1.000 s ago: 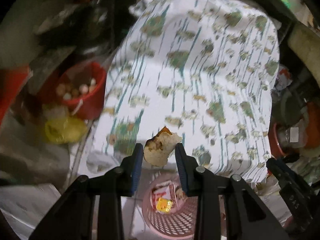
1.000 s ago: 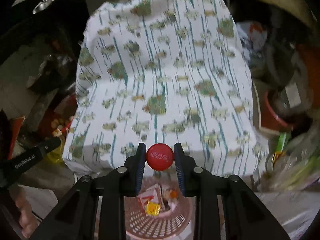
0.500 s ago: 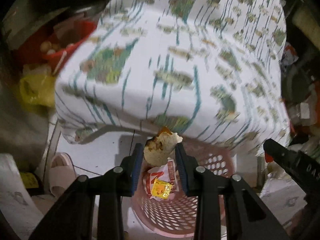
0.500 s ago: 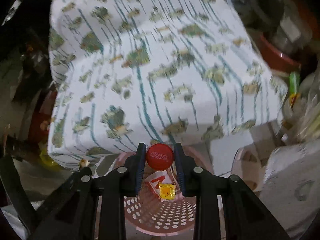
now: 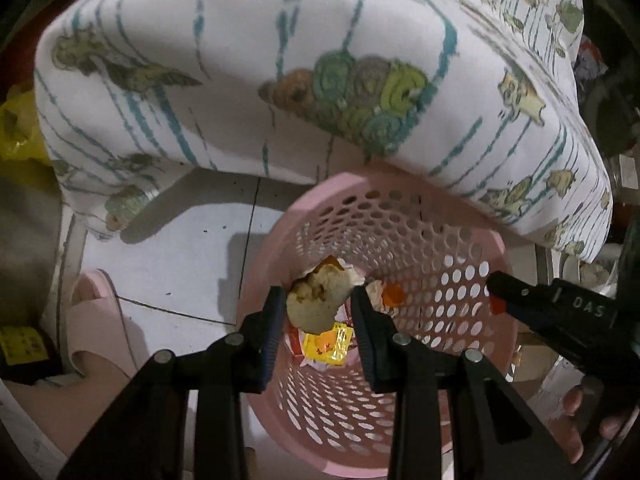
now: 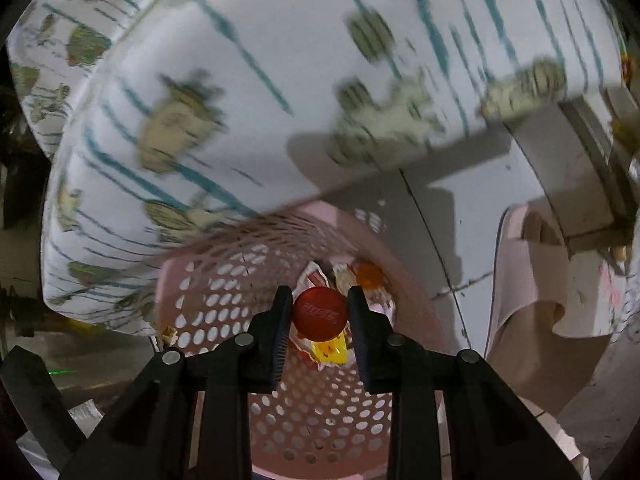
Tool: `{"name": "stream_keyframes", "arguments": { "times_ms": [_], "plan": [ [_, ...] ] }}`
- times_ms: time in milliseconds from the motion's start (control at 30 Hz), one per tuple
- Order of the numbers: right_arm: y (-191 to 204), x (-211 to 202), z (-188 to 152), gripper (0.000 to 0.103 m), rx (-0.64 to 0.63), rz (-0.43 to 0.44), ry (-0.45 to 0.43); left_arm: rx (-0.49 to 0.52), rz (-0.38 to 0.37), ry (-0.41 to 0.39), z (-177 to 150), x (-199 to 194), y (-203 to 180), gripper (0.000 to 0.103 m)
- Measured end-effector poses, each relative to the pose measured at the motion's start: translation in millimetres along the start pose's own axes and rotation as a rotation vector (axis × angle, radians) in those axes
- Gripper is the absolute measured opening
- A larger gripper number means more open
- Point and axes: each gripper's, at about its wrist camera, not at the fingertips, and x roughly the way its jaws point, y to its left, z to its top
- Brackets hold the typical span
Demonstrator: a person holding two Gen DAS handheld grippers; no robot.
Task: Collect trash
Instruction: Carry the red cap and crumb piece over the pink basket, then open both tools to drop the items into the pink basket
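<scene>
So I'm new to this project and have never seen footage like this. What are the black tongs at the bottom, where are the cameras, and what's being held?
There is no robot: a person carries a two-finger hand-held gripper in each hand, with a fisheye camera on each looking along its fingers. The left hand-held gripper pinches a torn, browned scrap, perhaps peel or bread. The right hand-held gripper pinches a red bottle cap. Both hang over a pink perforated basket on a tiled floor. Inside the basket lie a yellow wrapper and other packets. Above is a table draped in a white patterned cloth. A pink slipper sits at the left.
</scene>
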Motion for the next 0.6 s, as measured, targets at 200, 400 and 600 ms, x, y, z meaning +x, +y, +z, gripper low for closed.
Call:
{"name": "stream_keyframes", "arguments": {
  "times_ms": [200, 400, 600],
  "plan": [
    [-15, 9, 0, 0.03, 0.057, 0.005, 0.025, -0.02, -0.023, -0.001, 0, -3, 3, 0.042],
    [-18, -1, 3, 0.063, 0.07, 0.02, -0.015, -0.01, 0.048, -0.055, 2, -14, -1, 0.073],
    [0, -22, 2, 0.063, 0.008, -0.011, -0.054, -0.034, 0.071, -0.13, 9, -42, 1, 0.073]
  ]
}}
